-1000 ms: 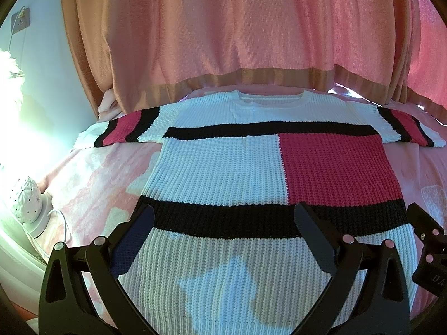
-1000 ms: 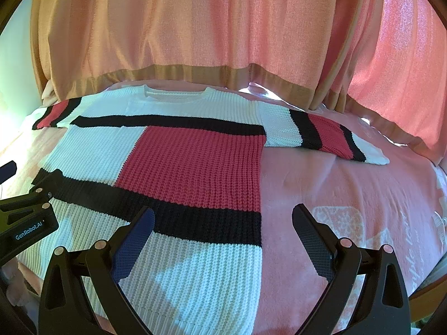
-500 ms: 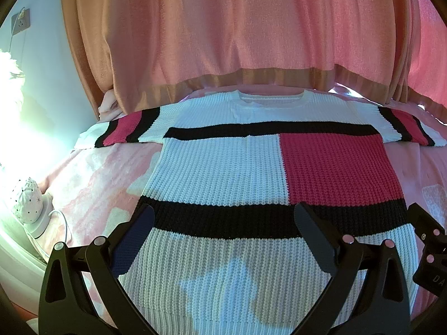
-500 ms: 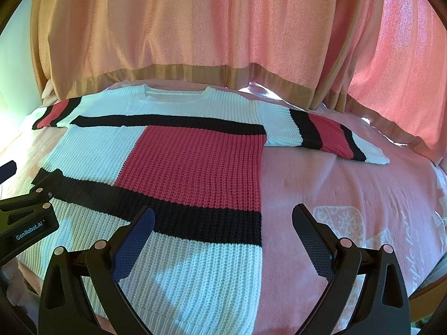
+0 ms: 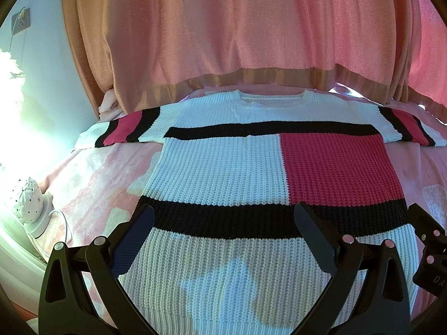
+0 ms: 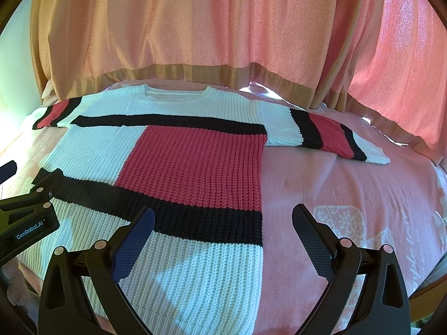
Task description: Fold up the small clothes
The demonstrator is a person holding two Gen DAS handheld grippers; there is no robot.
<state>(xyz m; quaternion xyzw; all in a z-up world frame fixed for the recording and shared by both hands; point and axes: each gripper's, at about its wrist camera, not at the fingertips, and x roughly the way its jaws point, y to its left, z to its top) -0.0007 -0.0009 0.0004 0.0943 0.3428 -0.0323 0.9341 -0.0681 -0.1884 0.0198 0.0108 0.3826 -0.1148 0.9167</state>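
Observation:
A knit sweater (image 5: 223, 173) in white, black and red blocks lies flat, face up, on a pink bed, with both short sleeves spread out to the sides. It also shows in the right wrist view (image 6: 192, 167). My left gripper (image 5: 223, 223) is open and empty, hovering above the sweater's lower part. My right gripper (image 6: 223, 223) is open and empty above the sweater's lower right edge. The left gripper's body (image 6: 25, 223) shows at the left edge of the right wrist view.
The pink bedcover (image 6: 349, 201) extends to the right of the sweater. Pink-orange curtains (image 5: 237, 28) hang close behind the bed. A white dotted lamp with a cord (image 5: 28, 201) stands at the bed's left side, by a pale wall.

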